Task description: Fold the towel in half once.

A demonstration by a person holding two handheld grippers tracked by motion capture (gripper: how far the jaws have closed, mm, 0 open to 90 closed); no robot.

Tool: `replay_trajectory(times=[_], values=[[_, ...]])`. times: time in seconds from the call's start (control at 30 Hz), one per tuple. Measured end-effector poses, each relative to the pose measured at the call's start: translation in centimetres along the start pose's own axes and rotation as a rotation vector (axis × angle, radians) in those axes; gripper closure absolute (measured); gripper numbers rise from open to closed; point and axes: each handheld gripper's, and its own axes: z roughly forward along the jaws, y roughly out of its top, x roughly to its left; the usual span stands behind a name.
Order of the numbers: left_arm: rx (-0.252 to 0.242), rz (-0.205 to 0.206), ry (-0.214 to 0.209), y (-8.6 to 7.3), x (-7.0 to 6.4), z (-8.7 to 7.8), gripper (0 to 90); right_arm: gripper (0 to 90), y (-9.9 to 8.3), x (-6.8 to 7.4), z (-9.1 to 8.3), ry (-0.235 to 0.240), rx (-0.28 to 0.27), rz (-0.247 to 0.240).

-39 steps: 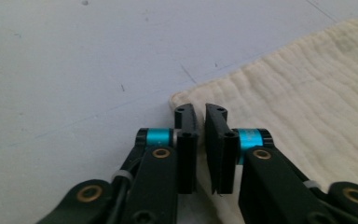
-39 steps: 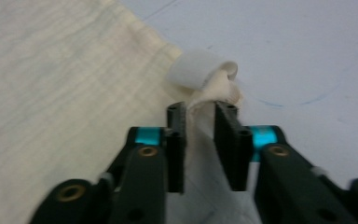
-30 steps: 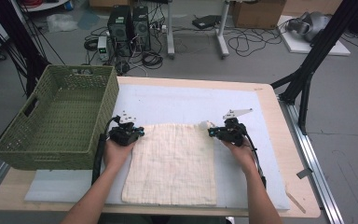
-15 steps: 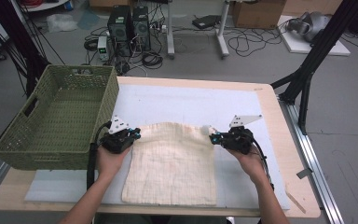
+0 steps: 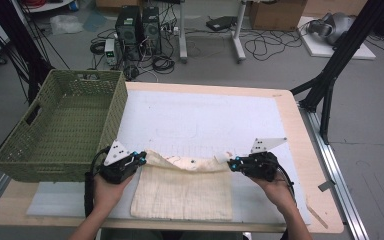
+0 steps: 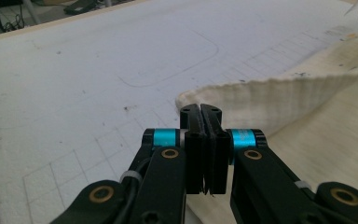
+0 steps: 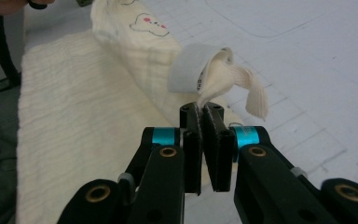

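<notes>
A lab: desktop computers (image 5: 139,25) on the floor; tangled cables (image 5: 275,47); black rig struts (image 5: 337,65).

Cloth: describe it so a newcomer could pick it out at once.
On the white mat covering the table, right of the green basket, lies a cream cloth. Its far edge is lifted between the left gripper and right gripper; nothing else there is fabric.

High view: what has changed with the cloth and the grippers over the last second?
Both grippers, left gripper and right gripper, have drawn the far edge of the cream cloth back toward the person, each shut on a far corner. The lifted edge now sags between them over the near half, so the fold is partly made. The green basket, the white mat and the cloth's near edge have stayed put.
</notes>
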Motion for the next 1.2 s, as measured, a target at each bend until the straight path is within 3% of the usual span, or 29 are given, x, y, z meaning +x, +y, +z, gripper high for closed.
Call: replay_trajectory(times=[0.27,0.63,0.7,0.87,1.0,1.2], values=[[0.018,0.046,-0.044,-1.4,-1.9,-2.3,87.8,86.5,-1.0,2.1,-0.5,0.029,0.016,-0.029],[0.061,0.076,-0.108,-3.1,-2.8,-4.8,86.8,82.6,-2.2,4.4,-1.3,0.068,0.039,-0.058],[0.071,0.063,-0.125,-3.3,-2.6,-5.1,79.1,74.0,-2.6,4.5,-1.4,0.1,0.037,-0.047],[0.048,0.071,-0.142,-2.8,-2.3,-6.2,64.5,67.4,-2.5,4.5,-2.0,0.143,0.01,-0.041],[0.06,0.085,-0.122,-2.5,-1.8,-5.5,64.1,64.1,-2.1,3.7,-1.7,0.08,0.015,-0.022],[0.073,0.047,-0.075,-2.4,-0.9,-2.4,62.5,57.4,-1.6,1.8,0.1,-0.011,0.06,0.011]])
